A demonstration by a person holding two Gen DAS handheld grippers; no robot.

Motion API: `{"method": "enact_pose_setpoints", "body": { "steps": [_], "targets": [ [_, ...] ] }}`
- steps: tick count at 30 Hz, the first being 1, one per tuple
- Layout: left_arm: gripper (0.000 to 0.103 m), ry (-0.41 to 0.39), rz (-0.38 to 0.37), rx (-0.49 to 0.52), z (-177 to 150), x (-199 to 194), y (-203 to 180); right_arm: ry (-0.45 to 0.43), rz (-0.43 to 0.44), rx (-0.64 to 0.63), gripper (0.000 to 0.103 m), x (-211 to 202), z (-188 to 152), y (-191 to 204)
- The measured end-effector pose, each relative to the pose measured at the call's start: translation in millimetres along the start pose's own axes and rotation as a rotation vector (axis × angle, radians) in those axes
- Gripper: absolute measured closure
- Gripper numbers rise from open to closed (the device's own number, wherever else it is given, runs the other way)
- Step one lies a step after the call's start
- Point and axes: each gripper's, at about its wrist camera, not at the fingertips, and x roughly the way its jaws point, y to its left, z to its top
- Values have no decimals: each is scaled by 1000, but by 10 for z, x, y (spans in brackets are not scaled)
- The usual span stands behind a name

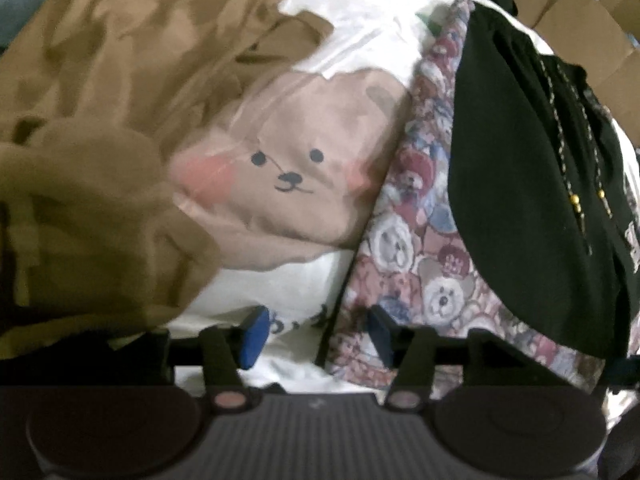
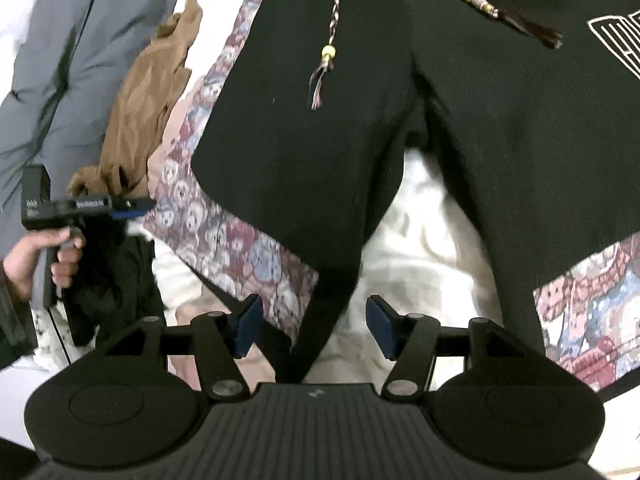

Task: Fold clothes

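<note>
In the left wrist view a white shirt (image 1: 360, 20) with a big bear face print lies in the middle, partly under a crumpled brown garment (image 1: 100, 100). To its right runs teddy-bear print cloth (image 1: 400, 248) beside a black garment (image 1: 512, 160). My left gripper (image 1: 316, 336) hangs open over the shirt's edge and the print cloth, its pads pressing nothing. In the right wrist view the black garment (image 2: 320, 120), with beaded cords (image 2: 332, 20) and teddy print bands (image 2: 224, 236), is spread out. My right gripper (image 2: 314, 326) is open, with a black fold lying loosely between its jaws.
White bedding (image 2: 420, 240) lies under the clothes. A grey jacket (image 2: 60, 60) is at the upper left and the brown garment (image 2: 144, 92) beside it. A hand (image 2: 24, 264) holds the left gripper (image 2: 136, 208) at the left. Cardboard (image 1: 580, 8) shows at the far right.
</note>
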Motion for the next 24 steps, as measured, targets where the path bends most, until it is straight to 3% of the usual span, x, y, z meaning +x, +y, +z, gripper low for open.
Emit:
{"method": "enact_pose_setpoints", "body": {
  "steps": [2,3,4,6,8,14,18,21,22,24],
  "targets": [
    [64,20,-14,2,-26,58,-12,-8,-3,7,45,49,25,7],
    [71,26,-25,2,-37,73,-11,-5,-3,11,54,85,33,5],
    [86,31,-35,2,-46,82,-7,3,-10,10,64,124,27,2],
    [92,37,-39,2,-36,54,-1,20,-23,2,83,200,8,9],
    [96,41,-40,-8,-10,0,18,31,-25,-11,90,269,-26,39],
    [97,28,-14,-29,78,-178,99,60,-10,-49,98,311,-159,75],
    [94,38,4,-30,84,-193,72,74,-36,-94,96,280,-212,121],
    [82,31,33,-52,113,-254,46,69,-51,-122,92,170,-200,158],
    [74,18,27,-68,131,-280,54,66,-57,-128,88,147,-193,170],
    [71,-6,18,-78,189,-335,57,39,-78,-154,80,27,-166,193]
  ]
}}
